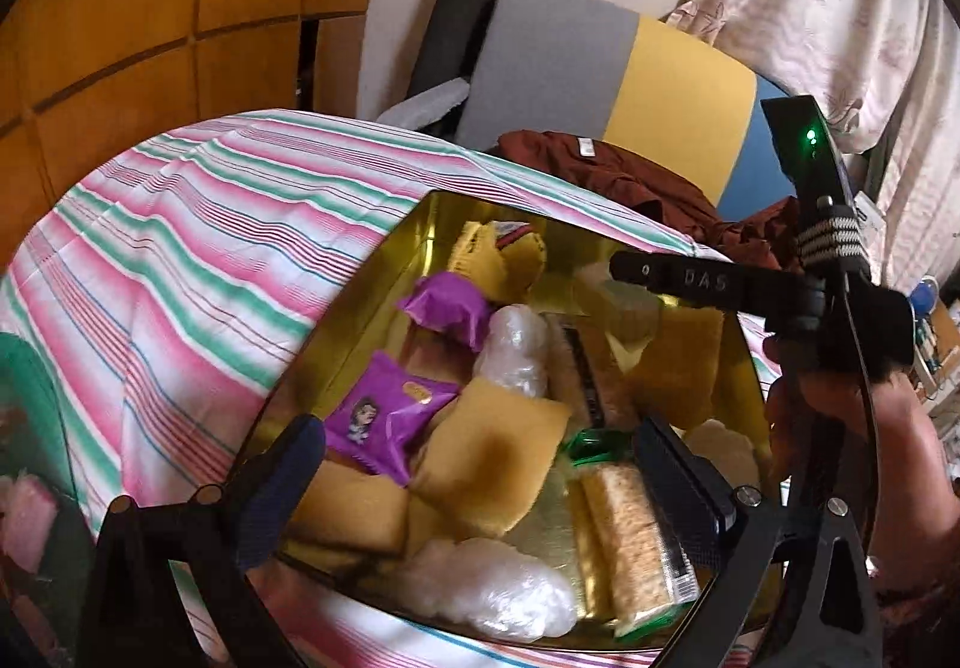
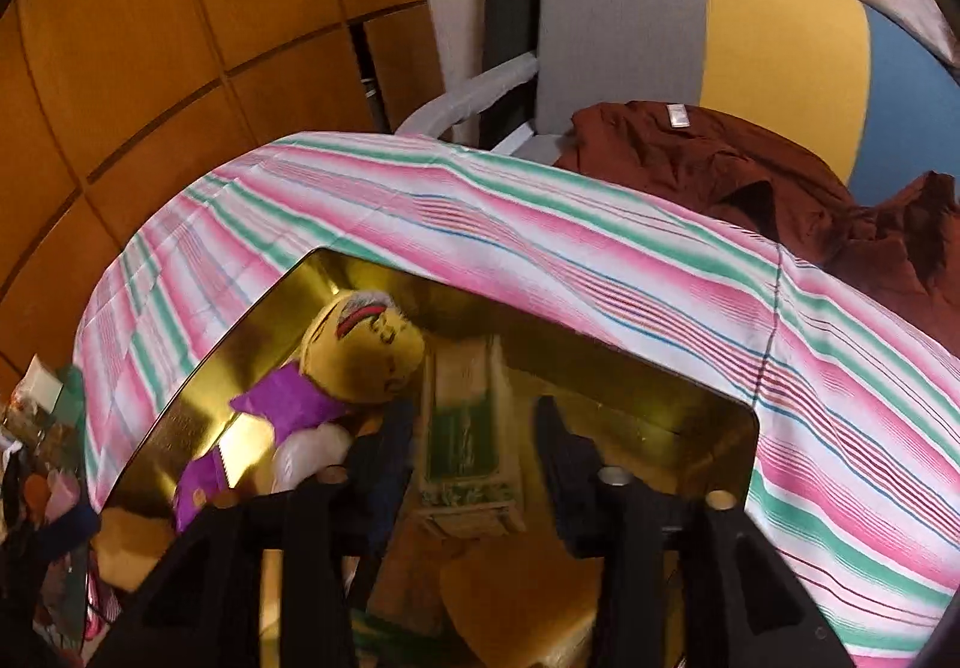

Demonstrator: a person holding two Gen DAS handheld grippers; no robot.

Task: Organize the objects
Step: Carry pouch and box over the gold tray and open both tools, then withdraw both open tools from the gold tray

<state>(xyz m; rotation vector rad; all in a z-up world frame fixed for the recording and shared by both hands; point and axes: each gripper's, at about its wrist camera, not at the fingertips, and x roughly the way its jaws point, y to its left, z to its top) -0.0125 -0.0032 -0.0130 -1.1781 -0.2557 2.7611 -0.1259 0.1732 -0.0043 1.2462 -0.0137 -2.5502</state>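
Note:
A gold tin (image 1: 420, 248) sits on a striped cloth and holds several wrapped snacks: purple packets (image 1: 384, 416), yellow packets (image 1: 498, 452), clear-wrapped sweets (image 1: 516, 350) and a cracker pack (image 1: 630, 524). My left gripper (image 1: 480, 458) is open over the tin's near side, with nothing between its fingers. My right gripper (image 2: 474, 458) is open over the tin (image 2: 258, 308), with a green and cream packet (image 2: 465, 440) lying below between its fingers. The right gripper also shows in the left wrist view (image 1: 660, 278) above the tin's far right.
The tin rests on a pink, green and white striped cloth (image 1: 180, 260). A brown garment (image 2: 750, 164) lies on a grey, yellow and blue chair (image 2: 780, 26) behind. Wooden panels (image 2: 180, 38) stand at the left. Clutter (image 2: 42, 458) lies at the left edge.

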